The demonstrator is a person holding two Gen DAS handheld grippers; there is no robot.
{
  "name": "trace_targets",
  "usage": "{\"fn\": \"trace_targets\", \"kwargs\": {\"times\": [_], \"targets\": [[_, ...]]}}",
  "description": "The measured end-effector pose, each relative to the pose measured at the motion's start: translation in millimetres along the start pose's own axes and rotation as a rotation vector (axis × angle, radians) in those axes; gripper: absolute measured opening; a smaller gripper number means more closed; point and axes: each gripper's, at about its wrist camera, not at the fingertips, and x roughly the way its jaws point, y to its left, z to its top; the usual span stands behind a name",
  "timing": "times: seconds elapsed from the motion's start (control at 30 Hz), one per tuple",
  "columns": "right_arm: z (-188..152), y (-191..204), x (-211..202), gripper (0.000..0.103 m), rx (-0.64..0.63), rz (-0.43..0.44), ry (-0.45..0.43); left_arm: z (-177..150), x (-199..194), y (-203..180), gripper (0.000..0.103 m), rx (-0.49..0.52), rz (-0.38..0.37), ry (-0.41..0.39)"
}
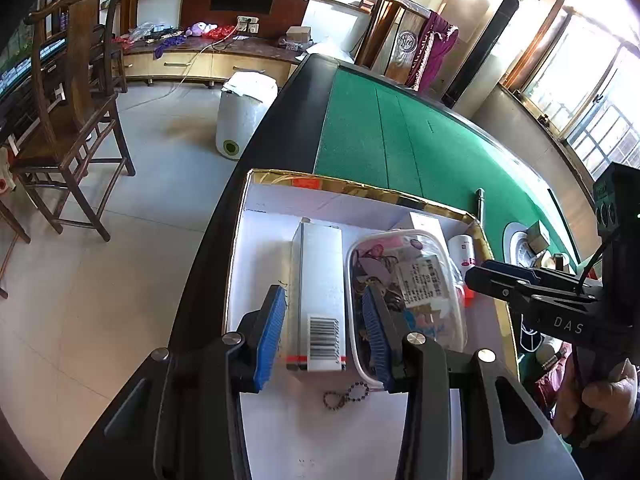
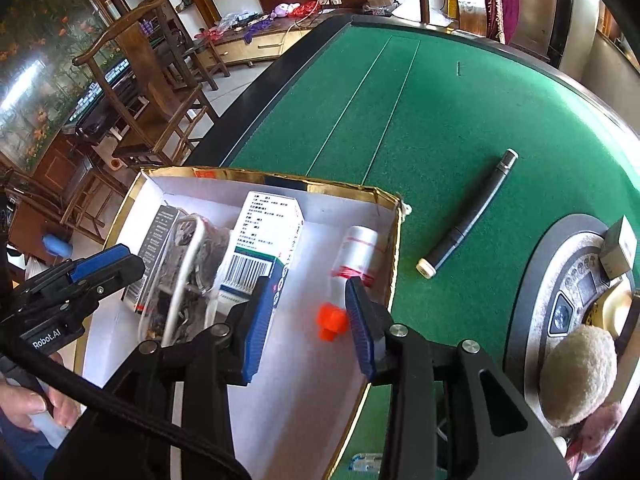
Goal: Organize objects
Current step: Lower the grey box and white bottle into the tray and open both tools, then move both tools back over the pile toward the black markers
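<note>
**Both grippers released over the storage box**

The white gold-rimmed box [image 1: 280, 196] sits on the green bench [image 1: 400, 128]. The left gripper [image 1: 325, 334] straddles a tall white carton [image 1: 320, 280]; its fingers [image 1: 272, 336] stand clear of the carton, released. A clear plastic container [image 1: 408, 280] lies beside the carton at 3 o'clock. The right gripper [image 2: 308, 324] hangs with fingers apart above the orange-capped white bottle [image 2: 356, 256], not touching it. A black pen [image 2: 468, 216] lies on the bench outside the box, at 3 o'clock.

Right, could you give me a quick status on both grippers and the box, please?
Left gripper open, astride grey carton. Right gripper open over orange-capped bottle. Both in gold-rimmed box. Pen still on felt.
</note>
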Motion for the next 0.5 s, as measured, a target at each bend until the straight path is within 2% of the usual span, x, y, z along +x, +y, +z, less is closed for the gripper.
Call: {"fn": "trace_targets", "kwargs": {"times": [0.17, 0.3, 0.5], "targets": [[-18, -6, -25, 0.036, 0.017, 0.039, -0.029, -12, -20, -16, 0.035, 0.021, -0.017, -0.017], [-42, -20, -56, 0.043, 0.026, 0.089, -0.069, -30, -38, -40, 0.036, 0.075, -0.041, -0.037], [-106, -59, -116, 0.044, 0.03, 0.162, -0.172, -70, -55, -100, 0.037, 0.187, -0.115, -0.049]]}}
